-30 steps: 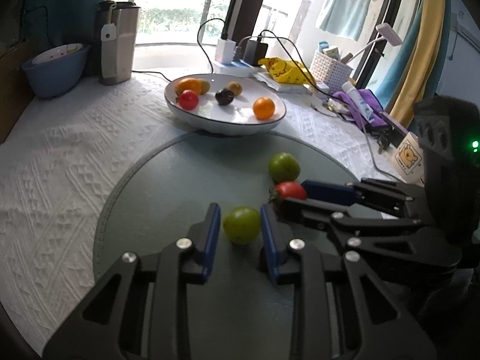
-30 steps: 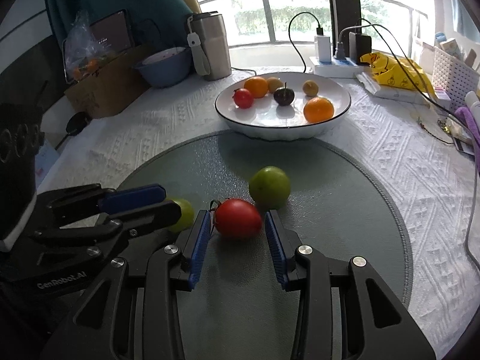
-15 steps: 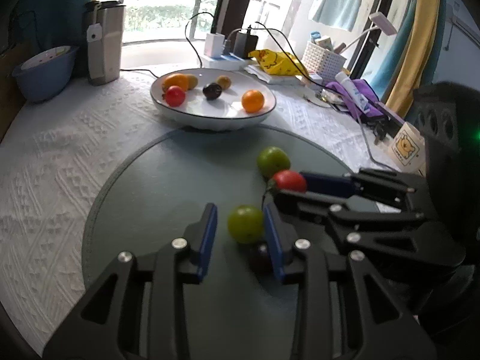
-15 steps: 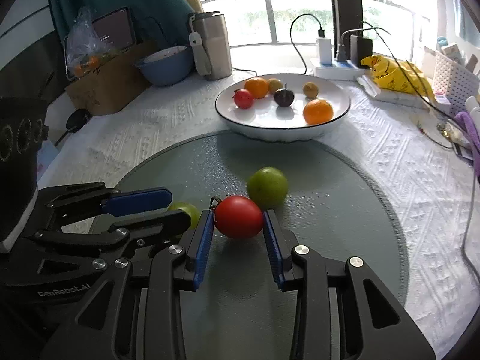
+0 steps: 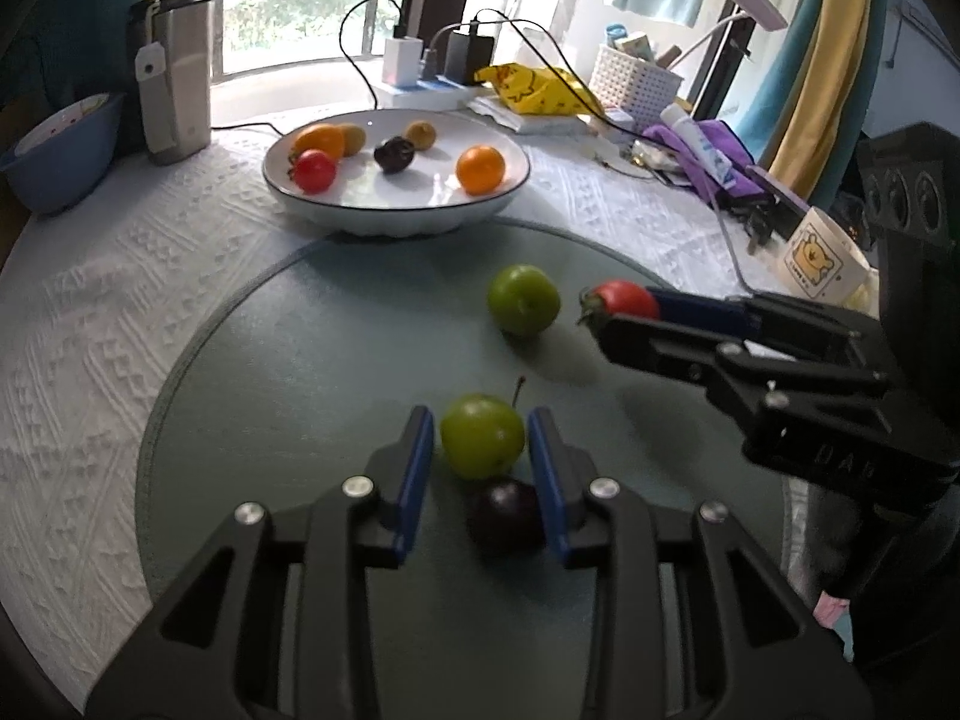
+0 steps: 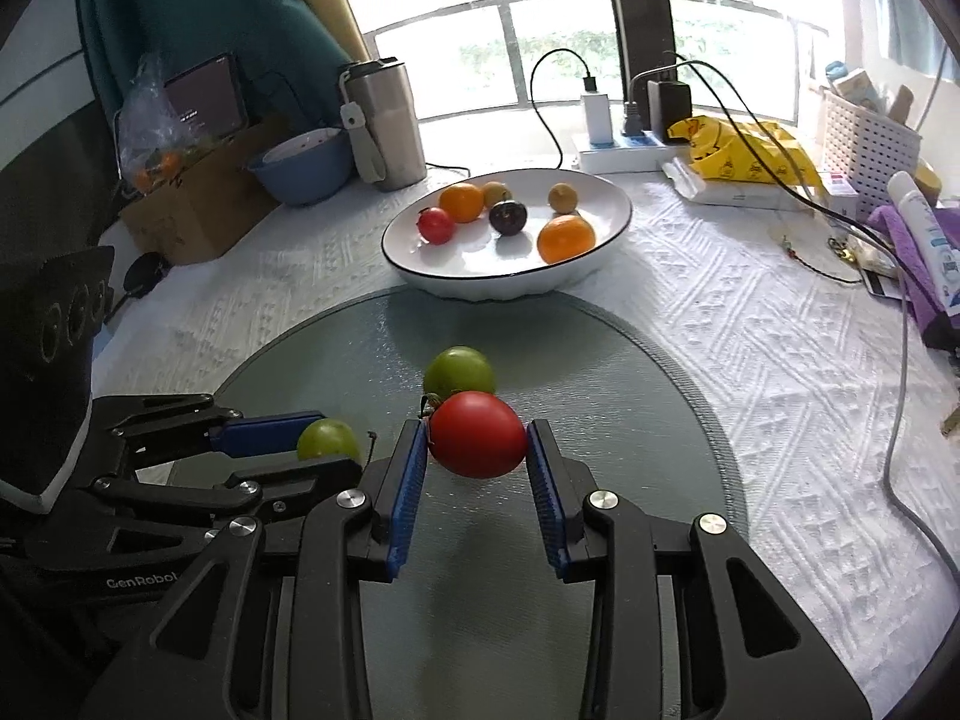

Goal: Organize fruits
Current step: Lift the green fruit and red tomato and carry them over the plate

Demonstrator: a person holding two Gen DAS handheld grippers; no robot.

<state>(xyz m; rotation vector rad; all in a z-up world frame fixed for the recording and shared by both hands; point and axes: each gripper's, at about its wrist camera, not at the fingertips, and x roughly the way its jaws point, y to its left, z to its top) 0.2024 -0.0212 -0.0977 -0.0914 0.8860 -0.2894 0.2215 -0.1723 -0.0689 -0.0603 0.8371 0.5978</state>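
Observation:
My left gripper (image 5: pixel 480 438) is shut on a small green fruit (image 5: pixel 482 435) with a stem and holds it above the round grey mat (image 5: pixel 288 372). A dark plum (image 5: pixel 503 513) lies on the mat under it. My right gripper (image 6: pixel 477 438) is shut on a red tomato (image 6: pixel 477 434), lifted off the mat; it also shows in the left wrist view (image 5: pixel 624 299). A second green fruit (image 5: pixel 523 299) rests on the mat ahead (image 6: pixel 459 371). The white bowl (image 6: pixel 606 240) beyond holds several fruits.
A steel tumbler (image 5: pixel 174 93) and blue bowl (image 5: pixel 57 156) stand back left. Power strip with cables (image 6: pixel 624 141), yellow bag (image 6: pixel 738 150), white basket (image 6: pixel 870 150) and purple cloth (image 5: pixel 714 156) crowd the back right. A mug (image 5: pixel 822 261) stands at right.
Both grippers have closed on their fruits and lifted them off the mat. A dark plum has come into view beneath the left gripper.

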